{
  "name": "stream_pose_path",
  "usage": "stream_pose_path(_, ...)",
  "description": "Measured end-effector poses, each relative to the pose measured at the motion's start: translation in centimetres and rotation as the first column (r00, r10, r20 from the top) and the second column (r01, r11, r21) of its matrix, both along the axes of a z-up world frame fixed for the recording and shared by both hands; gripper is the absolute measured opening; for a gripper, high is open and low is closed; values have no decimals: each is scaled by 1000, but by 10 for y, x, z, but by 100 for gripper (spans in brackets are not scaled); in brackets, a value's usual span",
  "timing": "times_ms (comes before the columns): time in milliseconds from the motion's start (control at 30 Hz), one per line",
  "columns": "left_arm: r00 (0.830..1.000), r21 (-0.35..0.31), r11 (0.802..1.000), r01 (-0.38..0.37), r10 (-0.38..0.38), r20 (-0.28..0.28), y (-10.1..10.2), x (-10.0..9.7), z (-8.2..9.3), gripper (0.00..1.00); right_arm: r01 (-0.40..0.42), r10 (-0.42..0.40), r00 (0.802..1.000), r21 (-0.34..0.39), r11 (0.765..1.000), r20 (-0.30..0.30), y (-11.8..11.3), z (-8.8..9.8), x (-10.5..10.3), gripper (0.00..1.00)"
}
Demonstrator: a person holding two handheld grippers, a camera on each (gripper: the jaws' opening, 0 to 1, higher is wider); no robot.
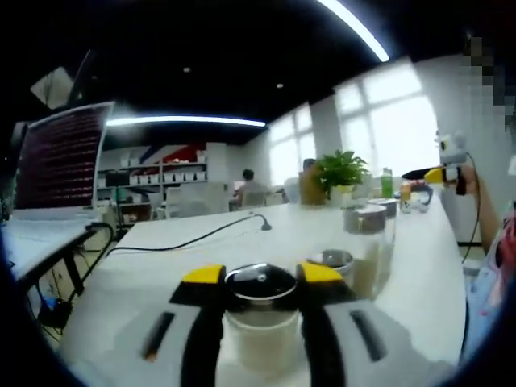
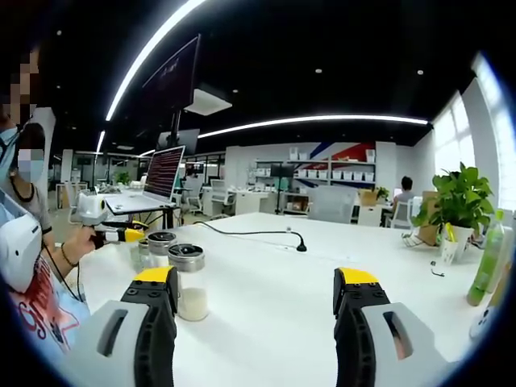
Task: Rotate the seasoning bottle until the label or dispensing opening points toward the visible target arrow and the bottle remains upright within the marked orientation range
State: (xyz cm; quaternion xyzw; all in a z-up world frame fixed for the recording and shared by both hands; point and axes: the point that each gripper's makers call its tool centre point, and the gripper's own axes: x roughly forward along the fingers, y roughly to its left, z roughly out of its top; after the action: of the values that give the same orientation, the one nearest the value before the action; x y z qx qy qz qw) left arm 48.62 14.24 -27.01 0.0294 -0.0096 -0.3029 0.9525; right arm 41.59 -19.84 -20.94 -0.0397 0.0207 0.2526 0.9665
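A glass seasoning bottle [image 1: 260, 322] with a dark shiny lid and pale contents stands upright on the white table [image 1: 201, 250]. My left gripper [image 1: 262, 274] is shut on it, one yellow-tipped jaw on each side. Two more seasoning bottles [image 1: 371, 230] stand just behind it to the right. In the right gripper view, a similar bottle [image 2: 187, 282] stands beside the left jaw, outside my right gripper [image 2: 255, 278], which is open wide with nothing between its jaws. The left gripper [image 2: 121, 235] shows there at far left, in a hand, by two other bottles [image 2: 160, 244].
An open laptop [image 2: 164, 172] sits on a side desk at the left. A black cable with a small mic [image 2: 298, 244] crosses the table. A potted plant [image 2: 459, 197] and a green bottle [image 2: 488, 258] stand at the right end. The other gripper [image 1: 435, 173] hovers at far right.
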Motion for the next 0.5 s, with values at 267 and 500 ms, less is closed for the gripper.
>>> stream_pose_path(267,1000,5,1000,-11,11,-4,2,-2,-4,36,0,0,1000,-2,1000,3,0,1,0,81)
stream_pose_path(500,999,24,999,-23,23,-28,4,1,-13,36,15,-15,1000,2,1000,2,-3,1,3,82)
